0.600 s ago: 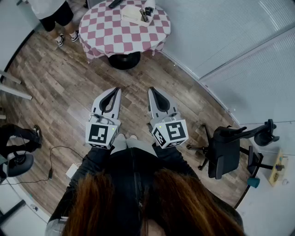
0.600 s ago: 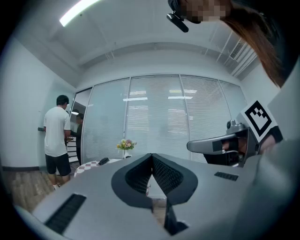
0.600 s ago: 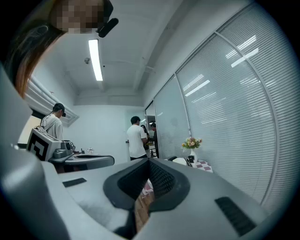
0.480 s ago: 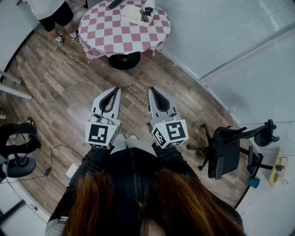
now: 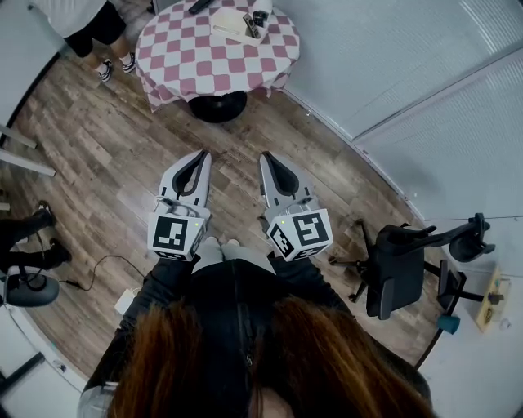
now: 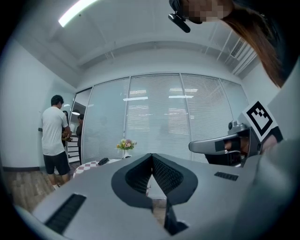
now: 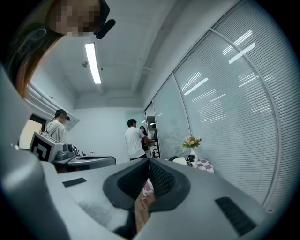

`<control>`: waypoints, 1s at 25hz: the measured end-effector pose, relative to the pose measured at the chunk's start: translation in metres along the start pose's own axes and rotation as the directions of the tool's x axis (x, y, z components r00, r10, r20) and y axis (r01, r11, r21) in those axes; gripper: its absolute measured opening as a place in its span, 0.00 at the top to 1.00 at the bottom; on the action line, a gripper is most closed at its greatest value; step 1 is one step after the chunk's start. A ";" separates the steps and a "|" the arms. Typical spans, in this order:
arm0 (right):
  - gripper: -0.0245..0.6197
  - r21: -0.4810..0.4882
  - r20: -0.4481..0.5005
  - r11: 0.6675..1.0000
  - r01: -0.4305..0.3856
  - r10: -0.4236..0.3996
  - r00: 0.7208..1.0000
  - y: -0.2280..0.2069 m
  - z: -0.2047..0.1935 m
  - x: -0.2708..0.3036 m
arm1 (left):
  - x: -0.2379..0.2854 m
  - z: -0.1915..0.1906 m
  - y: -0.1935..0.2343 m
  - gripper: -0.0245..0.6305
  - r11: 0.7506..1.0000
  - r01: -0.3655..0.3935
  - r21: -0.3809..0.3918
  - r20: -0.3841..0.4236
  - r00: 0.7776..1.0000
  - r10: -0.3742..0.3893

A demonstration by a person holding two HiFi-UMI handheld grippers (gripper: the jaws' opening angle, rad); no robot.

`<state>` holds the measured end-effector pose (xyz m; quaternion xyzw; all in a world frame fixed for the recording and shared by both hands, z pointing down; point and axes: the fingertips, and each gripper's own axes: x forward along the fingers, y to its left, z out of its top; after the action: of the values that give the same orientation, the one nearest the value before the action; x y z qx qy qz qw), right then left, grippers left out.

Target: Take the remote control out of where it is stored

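Observation:
A round table with a pink-and-white checked cloth [image 5: 214, 57] stands far ahead on the wood floor. A beige holder [image 5: 233, 26] on it has slim dark things [image 5: 256, 20] in it, too small to name. A dark flat object [image 5: 200, 6] lies at the table's far edge. My left gripper [image 5: 203, 156] and right gripper [image 5: 265, 157] are held side by side over the floor, well short of the table, both shut and empty. In the left gripper view the jaws [image 6: 151, 156] meet; in the right gripper view the jaws [image 7: 148, 162] meet too.
A black office chair [image 5: 399, 271] stands at the right by the curved glass wall [image 5: 384, 90]. A cable and white box [image 5: 125, 302] lie on the floor at left. A person [image 5: 90, 20] stands beside the table; feet [image 5: 33, 237] show at the left edge. A flower vase [image 6: 125, 146] sits on the table.
The table and both grippers sit slightly higher in the head view. The feet at the left edge have drawn further left. Both grippers stay shut.

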<state>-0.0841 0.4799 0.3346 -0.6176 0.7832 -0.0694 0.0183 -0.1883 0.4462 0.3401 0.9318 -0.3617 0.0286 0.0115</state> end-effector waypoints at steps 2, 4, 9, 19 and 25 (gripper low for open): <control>0.94 0.001 0.018 1.000 0.005 -0.005 1.000 -0.005 0.003 -0.004 | 0.003 0.000 -0.003 0.95 1.000 -0.002 0.002 0.003 1.000 0.002; 0.94 0.000 0.027 1.000 0.005 -0.005 1.000 -0.010 0.003 -0.008 | 0.006 -0.001 -0.005 0.95 1.000 -0.007 0.002 0.004 1.000 0.007; 0.94 0.015 0.024 1.000 0.002 -0.002 1.000 -0.027 0.001 -0.012 | 0.014 -0.003 -0.011 0.95 1.000 -0.021 0.001 0.000 1.000 0.021; 0.94 0.035 0.024 0.999 -0.015 0.015 1.000 -0.043 0.002 -0.002 | 0.032 0.002 -0.013 0.95 0.999 -0.027 0.027 0.010 1.000 0.027; 0.94 0.043 0.031 0.999 -0.016 0.015 0.999 -0.053 -0.005 0.016 | 0.049 -0.006 -0.003 0.95 0.999 -0.023 0.033 0.017 1.000 0.022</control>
<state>-0.0373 0.4531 0.3473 -0.6119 0.7860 -0.0766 0.0444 -0.1510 0.4158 0.3491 0.9279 -0.3717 0.0270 -0.0072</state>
